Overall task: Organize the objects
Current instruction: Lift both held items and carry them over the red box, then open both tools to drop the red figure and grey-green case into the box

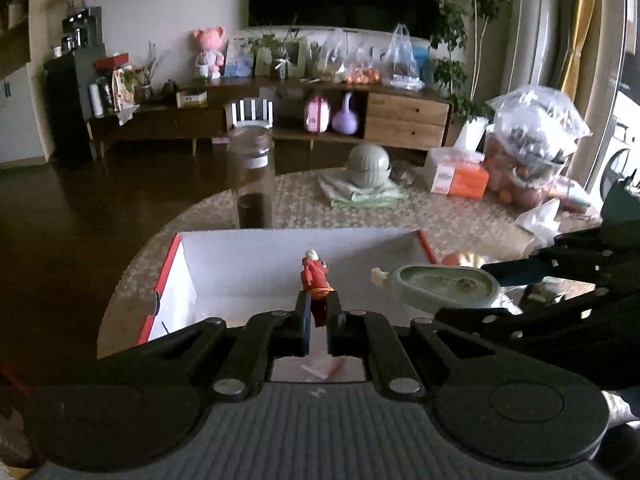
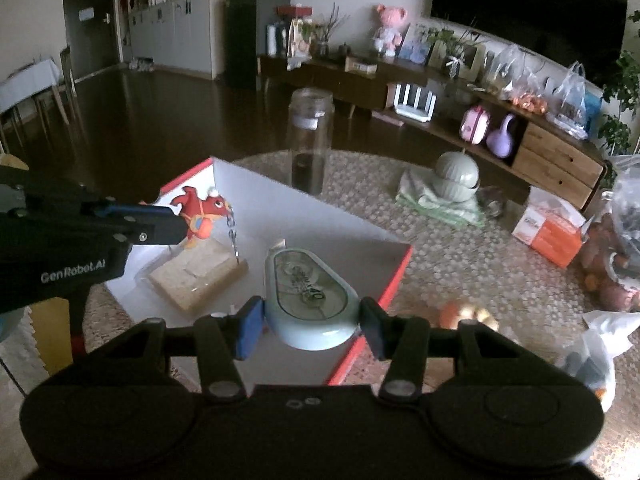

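A white box with red edges (image 1: 248, 264) (image 2: 384, 292) lies open on the round table. My left gripper (image 1: 319, 312) (image 2: 182, 226) is shut on a small red figure keychain (image 1: 314, 276) (image 2: 200, 212), held over the box with its chain hanging down. My right gripper (image 2: 312, 320) (image 1: 492, 288) is shut on a pale green correction-tape dispenser (image 2: 310, 296) (image 1: 444, 284), held over the box's right side. Inside the box lies a tan wrapped packet (image 2: 200, 280).
A tall glass jar (image 1: 251, 180) (image 2: 311, 140) stands just behind the box. Further back on the table are a green lidded pot on a cloth (image 1: 368, 168), an orange-white tissue box (image 1: 460, 172) and plastic bags (image 1: 536, 132). A small orange item (image 2: 468, 314) lies right of the box.
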Demonstrator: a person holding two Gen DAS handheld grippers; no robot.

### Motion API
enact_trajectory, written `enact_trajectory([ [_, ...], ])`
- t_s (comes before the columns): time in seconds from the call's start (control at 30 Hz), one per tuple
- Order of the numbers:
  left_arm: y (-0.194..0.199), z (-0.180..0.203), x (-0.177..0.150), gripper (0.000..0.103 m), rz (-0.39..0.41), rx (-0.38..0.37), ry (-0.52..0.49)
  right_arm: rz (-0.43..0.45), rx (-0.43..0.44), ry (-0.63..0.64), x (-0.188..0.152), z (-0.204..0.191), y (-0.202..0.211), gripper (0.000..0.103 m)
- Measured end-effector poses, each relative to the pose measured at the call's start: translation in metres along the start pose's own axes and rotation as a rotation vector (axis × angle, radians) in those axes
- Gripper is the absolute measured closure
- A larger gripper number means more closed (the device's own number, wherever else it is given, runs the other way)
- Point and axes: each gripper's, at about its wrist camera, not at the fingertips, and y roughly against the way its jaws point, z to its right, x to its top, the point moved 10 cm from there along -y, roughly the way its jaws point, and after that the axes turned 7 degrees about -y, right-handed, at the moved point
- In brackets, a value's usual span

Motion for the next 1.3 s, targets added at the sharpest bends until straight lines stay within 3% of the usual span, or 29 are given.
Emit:
enact_trajectory([
  [0.4,-0.066,-0.02,-0.015,0.097,-0.103,0.001,-0.039,-0.114,-0.084,0.087,-0.012,-0.017,-0.071,0.052],
  [0.67,-0.088,-0.026,-0.034,0.097,-0.175,0.012,-0.018,-0.185,-0.101,0.112,-0.022,-0.026,-0.099,0.052],
  [1.07,-0.092,-0.033,-0.046,0.097,-0.214,0.018,0.03,-0.203,-0.056,0.067,-0.025,-0.025,-0.094,0.046],
  [1.3,-0.083,-0.032,-0.041,0.096,-0.192,0.018,0.043,-0.123,0.022,0.049,-0.019,-0.022,-0.065,0.042],
])
